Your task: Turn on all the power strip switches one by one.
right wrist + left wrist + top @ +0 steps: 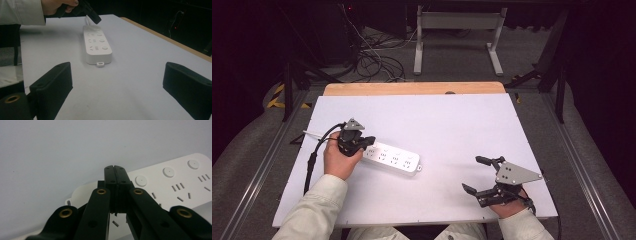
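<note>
A white power strip (pixel 392 159) lies flat on the white table top (pixel 437 120), left of the middle, with several sockets and round buttons on its face. My left gripper (pixel 369 142) is shut with nothing between its jaws. Its tips hover over the strip's left end, beside a round button (pixel 140 180) in the left gripper view; whether they touch the strip (pixel 175 182) I cannot tell. My right gripper (pixel 473 174) rests near the front right edge, open and holding nothing. In the right gripper view the strip (pixel 97 45) lies ahead, with the left gripper (pixel 96 19) over its far end.
The strip's thin white cord (pixel 312 133) runs off to the left. A wooden edge (pixel 412 88) borders the table's far side. Beyond it are floor cables (pixel 372 57) and a white desk frame (pixel 457 30).
</note>
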A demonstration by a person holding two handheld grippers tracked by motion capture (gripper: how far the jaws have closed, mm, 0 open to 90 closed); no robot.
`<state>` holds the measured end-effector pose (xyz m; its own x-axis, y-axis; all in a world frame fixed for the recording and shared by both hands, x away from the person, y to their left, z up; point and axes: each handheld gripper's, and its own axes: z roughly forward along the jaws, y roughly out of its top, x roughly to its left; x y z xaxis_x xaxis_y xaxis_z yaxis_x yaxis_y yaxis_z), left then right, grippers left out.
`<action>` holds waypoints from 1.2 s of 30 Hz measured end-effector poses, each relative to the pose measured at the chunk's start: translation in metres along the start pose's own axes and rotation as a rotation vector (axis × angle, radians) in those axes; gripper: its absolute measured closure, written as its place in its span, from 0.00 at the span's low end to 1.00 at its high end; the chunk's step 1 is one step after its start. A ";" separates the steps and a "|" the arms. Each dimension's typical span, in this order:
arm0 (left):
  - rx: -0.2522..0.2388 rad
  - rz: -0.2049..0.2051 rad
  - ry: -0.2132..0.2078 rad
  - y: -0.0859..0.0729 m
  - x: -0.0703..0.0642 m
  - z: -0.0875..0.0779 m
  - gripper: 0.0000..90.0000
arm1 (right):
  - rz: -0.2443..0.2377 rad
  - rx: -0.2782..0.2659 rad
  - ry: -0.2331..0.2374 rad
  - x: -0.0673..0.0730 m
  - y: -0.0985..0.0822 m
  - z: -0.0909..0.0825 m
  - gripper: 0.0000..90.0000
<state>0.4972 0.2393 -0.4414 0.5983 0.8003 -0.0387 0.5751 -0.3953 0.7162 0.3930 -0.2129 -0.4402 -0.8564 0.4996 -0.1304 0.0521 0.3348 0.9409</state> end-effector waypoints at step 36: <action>0.024 0.028 0.032 -0.006 -0.001 0.016 1.00 | 0.000 0.002 0.004 0.000 0.000 0.000 0.10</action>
<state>0.5017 0.2338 -0.4568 0.5964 0.8026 0.0032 0.5719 -0.4278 0.6999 0.3929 -0.2125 -0.4406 -0.8584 0.4965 -0.1290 0.0535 0.3367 0.9401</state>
